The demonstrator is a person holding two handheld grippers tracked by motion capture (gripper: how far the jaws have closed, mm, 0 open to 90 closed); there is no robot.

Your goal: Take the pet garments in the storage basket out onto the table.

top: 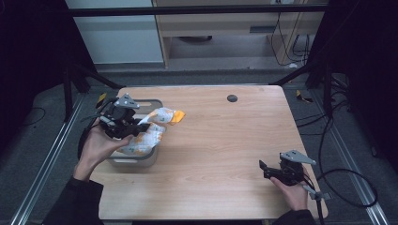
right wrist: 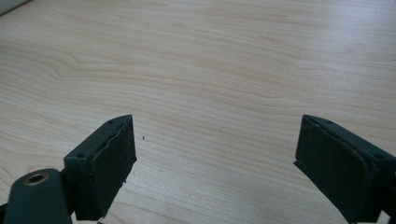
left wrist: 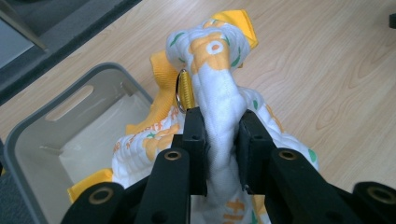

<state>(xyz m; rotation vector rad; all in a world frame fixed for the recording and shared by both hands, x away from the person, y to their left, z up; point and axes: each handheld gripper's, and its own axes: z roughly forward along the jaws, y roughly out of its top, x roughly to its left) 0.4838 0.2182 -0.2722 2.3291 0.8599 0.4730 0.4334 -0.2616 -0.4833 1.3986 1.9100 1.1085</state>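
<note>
Wooden table (top: 225,154): grey bin (top: 141,159) near its left edge. Left gripper (left wrist: 222,140) clamps patterned cloth (left wrist: 215,70) above bin. Right gripper (top: 263,169), jaws wide apart and holding nothing, sits over bare wood.

Lab: framed wooden table (top: 220,140), trailing cables (top: 347,180).

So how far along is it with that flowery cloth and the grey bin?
Partly there, it seems. Done: the left claw has a firm pinch on the white and orange cloth. In hand: the cloth hangs half in the grey bin, one end draped over the rim onto the table. Whether it is going in or coming out, I cannot tell. The right claw waits open, apart.
</note>
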